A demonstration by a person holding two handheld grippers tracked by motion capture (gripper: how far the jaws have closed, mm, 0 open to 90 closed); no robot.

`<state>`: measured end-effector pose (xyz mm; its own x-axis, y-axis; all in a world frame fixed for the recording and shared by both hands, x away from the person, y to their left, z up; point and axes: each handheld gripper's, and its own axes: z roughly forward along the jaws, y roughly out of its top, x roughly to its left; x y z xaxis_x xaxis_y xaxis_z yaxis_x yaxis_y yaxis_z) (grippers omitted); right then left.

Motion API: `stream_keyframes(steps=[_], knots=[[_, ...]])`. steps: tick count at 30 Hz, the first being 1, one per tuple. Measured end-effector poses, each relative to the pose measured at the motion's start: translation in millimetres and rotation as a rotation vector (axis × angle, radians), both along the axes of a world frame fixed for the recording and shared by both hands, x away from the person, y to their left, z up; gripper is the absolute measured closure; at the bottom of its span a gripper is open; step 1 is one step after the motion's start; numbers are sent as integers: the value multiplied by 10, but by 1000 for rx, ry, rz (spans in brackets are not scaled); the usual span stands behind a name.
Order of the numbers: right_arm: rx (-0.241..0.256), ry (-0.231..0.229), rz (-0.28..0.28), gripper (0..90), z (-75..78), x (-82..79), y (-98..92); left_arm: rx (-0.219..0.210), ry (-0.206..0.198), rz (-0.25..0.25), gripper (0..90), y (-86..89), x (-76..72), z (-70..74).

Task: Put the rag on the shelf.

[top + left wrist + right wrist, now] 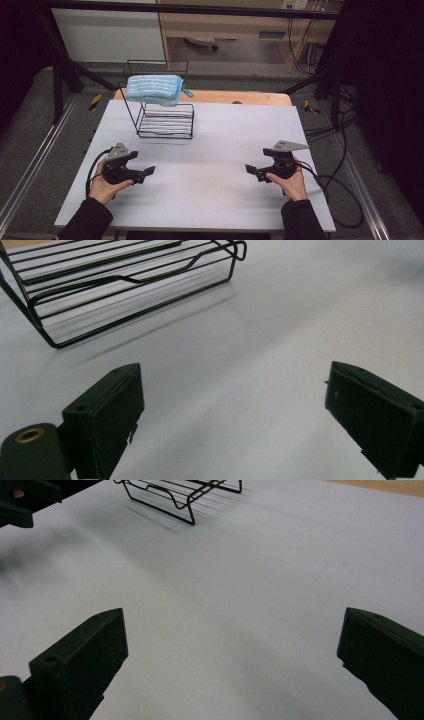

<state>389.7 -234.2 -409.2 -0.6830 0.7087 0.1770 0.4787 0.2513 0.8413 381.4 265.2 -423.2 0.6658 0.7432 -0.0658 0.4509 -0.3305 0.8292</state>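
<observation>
Folded light-blue terry cloth (153, 89): lies on the top tier of the black wire rack (165, 121), far left of table centre, long axis left-right. Your left gripper (148, 171) sits nearer it than your right gripper (249, 169); both spread wide, empty.
</observation>
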Motion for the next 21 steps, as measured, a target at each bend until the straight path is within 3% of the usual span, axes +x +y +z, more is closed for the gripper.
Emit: stream_keyframes(steps=[7, 11, 14, 21], knots=[[1, 35, -15, 6, -205, -105, -215, 27, 26, -14, 94, 39, -47, -110], [1, 37, -26, 6, -273, -149, -302, 21, 29, -16, 94, 43, -69, -136], [-26, 43, -37, 6, -308, -176, -341, 26, 36, -18, 94, 45, -80, -165], [-32, 56, -35, 6, -347, -212, -337, 29, 34, -17, 93, 55, -97, -169]])
